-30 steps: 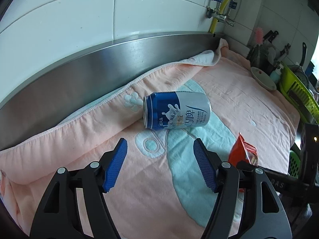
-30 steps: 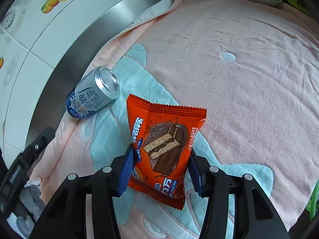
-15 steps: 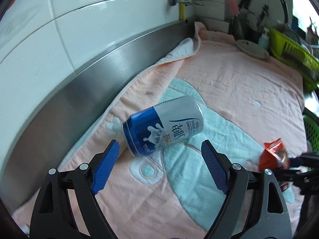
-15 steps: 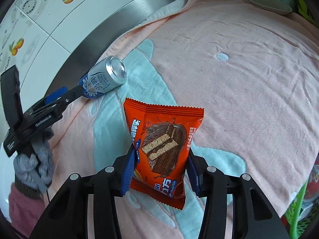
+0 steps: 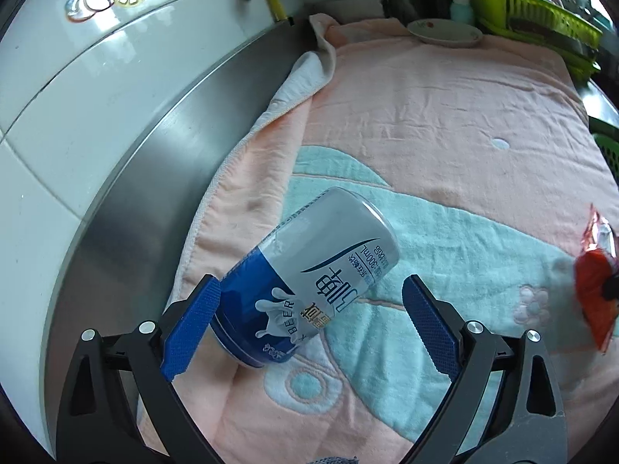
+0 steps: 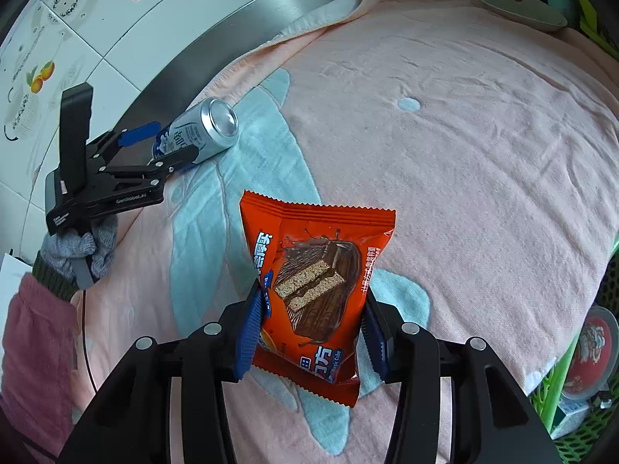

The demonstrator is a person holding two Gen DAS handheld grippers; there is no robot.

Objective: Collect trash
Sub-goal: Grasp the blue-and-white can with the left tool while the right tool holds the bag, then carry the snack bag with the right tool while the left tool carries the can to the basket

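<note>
A blue and silver beer can (image 5: 309,270) lies on its side on the pink towel (image 5: 425,116). My left gripper (image 5: 309,324) straddles the can's blue end; its jaws are opening wide, and the right pad stands clear of the can. From the right wrist view the same can (image 6: 209,131) shows between the left gripper's (image 6: 162,147) fingers near the steel backsplash. My right gripper (image 6: 309,332) is shut on an orange chocolate-cake snack wrapper (image 6: 317,270), held just above the towel. That wrapper (image 5: 595,290) also shows at the right edge of the left wrist view.
A steel backsplash (image 5: 154,147) and a tiled wall border the towel on the left. A small plate (image 5: 445,33) and a green dish rack (image 5: 534,27) stand at the far end. A green basket (image 6: 572,398) with a red-lidded tub sits off the right edge.
My left gripper has rolled, closed in on the can and widened its jaws, so the can now lies between them. The right gripper keeps its hold on the wrapper and has drifted slightly.
</note>
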